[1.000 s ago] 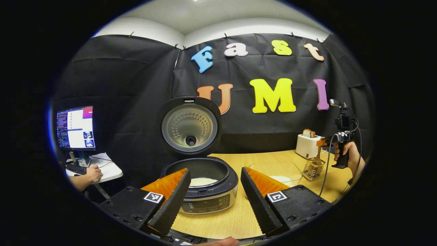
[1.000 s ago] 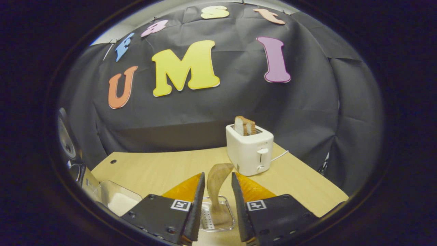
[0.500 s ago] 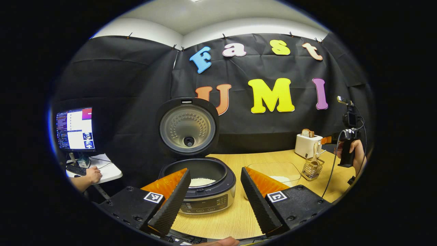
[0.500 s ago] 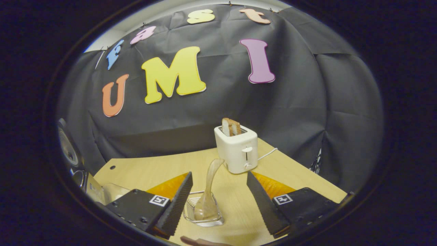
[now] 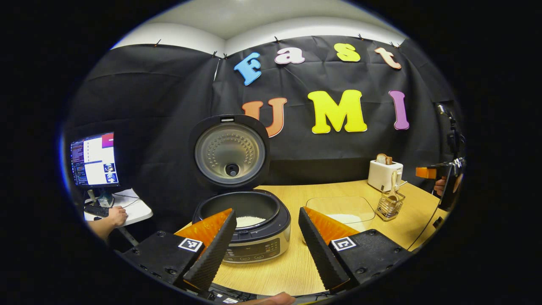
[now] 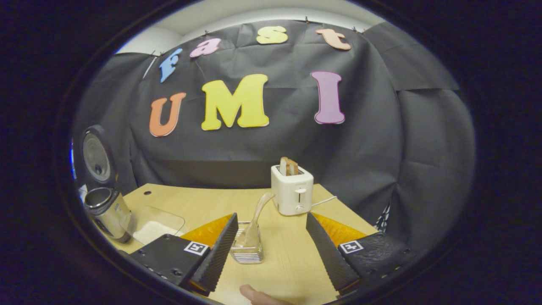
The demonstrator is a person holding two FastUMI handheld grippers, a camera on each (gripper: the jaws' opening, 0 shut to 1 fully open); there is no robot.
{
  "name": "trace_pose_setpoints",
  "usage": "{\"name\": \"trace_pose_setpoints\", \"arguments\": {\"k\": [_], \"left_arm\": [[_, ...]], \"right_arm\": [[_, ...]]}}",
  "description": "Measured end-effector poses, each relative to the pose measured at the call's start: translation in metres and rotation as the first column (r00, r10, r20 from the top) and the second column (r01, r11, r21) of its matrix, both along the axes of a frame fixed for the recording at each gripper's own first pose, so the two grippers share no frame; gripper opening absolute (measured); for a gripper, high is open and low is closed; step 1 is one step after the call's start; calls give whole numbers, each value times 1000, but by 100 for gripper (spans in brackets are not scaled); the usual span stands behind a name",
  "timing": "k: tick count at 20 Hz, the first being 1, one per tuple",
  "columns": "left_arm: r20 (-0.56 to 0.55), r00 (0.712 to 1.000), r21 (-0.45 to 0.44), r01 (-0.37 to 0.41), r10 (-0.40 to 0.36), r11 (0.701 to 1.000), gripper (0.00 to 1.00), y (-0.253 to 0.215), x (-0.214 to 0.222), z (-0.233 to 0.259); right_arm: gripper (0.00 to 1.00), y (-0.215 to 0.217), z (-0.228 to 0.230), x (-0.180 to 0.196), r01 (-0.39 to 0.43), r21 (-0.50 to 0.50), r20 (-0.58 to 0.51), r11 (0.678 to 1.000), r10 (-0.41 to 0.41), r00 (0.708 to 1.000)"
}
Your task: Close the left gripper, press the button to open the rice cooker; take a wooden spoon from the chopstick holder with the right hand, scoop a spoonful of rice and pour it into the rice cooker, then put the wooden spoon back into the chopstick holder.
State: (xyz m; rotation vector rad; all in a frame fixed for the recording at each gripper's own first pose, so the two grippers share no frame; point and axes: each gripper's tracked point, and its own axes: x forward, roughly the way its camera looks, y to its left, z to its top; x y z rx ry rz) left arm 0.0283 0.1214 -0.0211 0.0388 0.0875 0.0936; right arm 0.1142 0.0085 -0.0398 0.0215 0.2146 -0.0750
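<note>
Left tongs (image 5: 266,245): released, fingers spread, held above the tabletop (image 5: 292,267) in front of the rice cooker (image 5: 243,226). The cooker lid (image 5: 230,151) stands open and upright; white rice lies in the pot.

Right tongs (image 6: 271,250): released, fingers spread, grasping nothing. The wooden spoon (image 6: 257,216) stands in the chopstick holder (image 6: 247,248), beyond the right tongs' left finger. A clear tray (image 5: 341,209) with rice lies between cooker and holder. A white toaster (image 6: 292,195) stands behind the holder.
</note>
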Motion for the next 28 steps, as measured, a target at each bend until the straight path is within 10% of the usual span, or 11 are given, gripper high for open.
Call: {"name": "trace_pose_setpoints", "arguments": {"k": [11,17,28], "left_arm": [[96,992,-92,-69,78,993,96,11,20,80],[142,957,-5,-253,251,967,96,56,44,144],[207,946,51,-266,250,963,96,75,134,219]], "right_arm": [[95,-5,14,-75,-103,29,110,994,100,989],[95,-13,7,-80,-138,68,123,988,129,984],[92,-21,-1,-71,-123,97,115,988,112,987]]}}
